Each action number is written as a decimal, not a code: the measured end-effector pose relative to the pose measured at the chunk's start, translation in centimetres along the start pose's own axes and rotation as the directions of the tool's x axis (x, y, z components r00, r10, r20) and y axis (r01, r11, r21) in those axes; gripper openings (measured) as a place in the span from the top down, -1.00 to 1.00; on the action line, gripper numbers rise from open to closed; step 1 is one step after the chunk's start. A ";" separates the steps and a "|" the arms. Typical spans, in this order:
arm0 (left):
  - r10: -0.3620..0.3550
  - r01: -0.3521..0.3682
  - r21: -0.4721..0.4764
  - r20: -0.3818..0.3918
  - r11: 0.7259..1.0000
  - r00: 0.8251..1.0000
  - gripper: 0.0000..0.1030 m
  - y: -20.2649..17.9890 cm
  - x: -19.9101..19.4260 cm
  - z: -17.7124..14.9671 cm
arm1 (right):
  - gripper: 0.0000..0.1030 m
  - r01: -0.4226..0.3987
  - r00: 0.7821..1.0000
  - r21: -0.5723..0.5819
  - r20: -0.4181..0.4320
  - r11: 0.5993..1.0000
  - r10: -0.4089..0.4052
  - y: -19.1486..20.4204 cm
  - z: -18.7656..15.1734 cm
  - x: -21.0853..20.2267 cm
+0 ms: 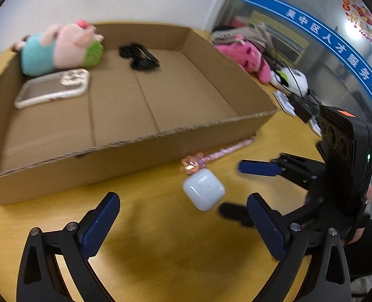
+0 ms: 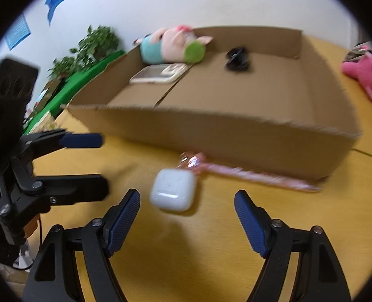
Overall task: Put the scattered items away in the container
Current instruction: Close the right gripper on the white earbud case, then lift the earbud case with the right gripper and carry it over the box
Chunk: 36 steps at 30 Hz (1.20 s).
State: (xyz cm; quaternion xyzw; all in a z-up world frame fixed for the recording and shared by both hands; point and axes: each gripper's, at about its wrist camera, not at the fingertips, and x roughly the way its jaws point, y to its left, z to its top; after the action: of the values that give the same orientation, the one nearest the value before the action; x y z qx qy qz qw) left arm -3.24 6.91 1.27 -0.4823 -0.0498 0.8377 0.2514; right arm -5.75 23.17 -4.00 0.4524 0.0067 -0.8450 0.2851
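A white earbud case (image 1: pixel 203 190) (image 2: pixel 173 190) lies on the yellow table in front of the cardboard box (image 1: pixel 125 148) (image 2: pixel 223 133). A pink glittery wand (image 1: pixel 216 154) (image 2: pixel 248 173) lies just behind it along the box's front wall. The box holds a plush pig (image 1: pixel 62 46) (image 2: pixel 172 45), a phone case (image 1: pixel 52 88) (image 2: pixel 159 74) and a black item (image 1: pixel 138 55) (image 2: pixel 237 59). My left gripper (image 1: pixel 183 217) is open, the case just ahead to its right. My right gripper (image 2: pixel 187 211) is open, the case just ahead between the fingertips. Each gripper shows in the other's view (image 1: pixel 246 188) (image 2: pixel 102 162).
A pink plush (image 1: pixel 246 56) (image 2: pixel 367 75) and a white-and-black plush (image 1: pixel 291 80) with cables lie on the table right of the box. Potted plants (image 2: pixel 90 47) and a green surface stand at the left beyond the table. A wall is behind the box.
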 end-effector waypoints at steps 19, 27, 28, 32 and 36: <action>-0.080 0.088 0.053 -0.141 0.995 0.987 -0.11 -1.4 4.6 0.8 | 0.16 0.005 0.999 -0.117 0.033 0.993 -0.001 2.7 -0.7 2.0; -0.068 0.075 0.042 -0.148 0.996 0.987 0.07 -1.4 4.1 0.3 | 0.18 0.039 0.999 -0.140 0.036 0.989 -0.034 3.5 -1.1 1.6; -0.069 0.075 0.039 -0.146 0.996 0.987 0.10 -1.5 3.9 0.3 | 0.18 0.044 0.999 -0.145 0.037 0.988 -0.039 3.6 -1.1 1.5; -0.056 0.062 0.046 -0.117 0.997 0.992 0.22 -1.6 2.4 0.5 | 0.20 0.063 0.997 -0.155 0.054 0.986 -0.055 4.0 -0.9 0.8; -0.041 0.046 0.061 -0.082 0.997 0.996 0.22 -2.0 0.9 1.2 | 0.20 0.074 0.995 -0.175 0.083 0.982 -0.060 4.7 -0.1 -0.2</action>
State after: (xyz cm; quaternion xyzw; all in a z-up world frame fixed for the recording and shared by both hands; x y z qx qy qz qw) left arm -3.84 9.22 1.89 -0.5061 -0.0237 0.8131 0.2866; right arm -3.31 19.35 -2.73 0.3918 0.0862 -0.8670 0.2955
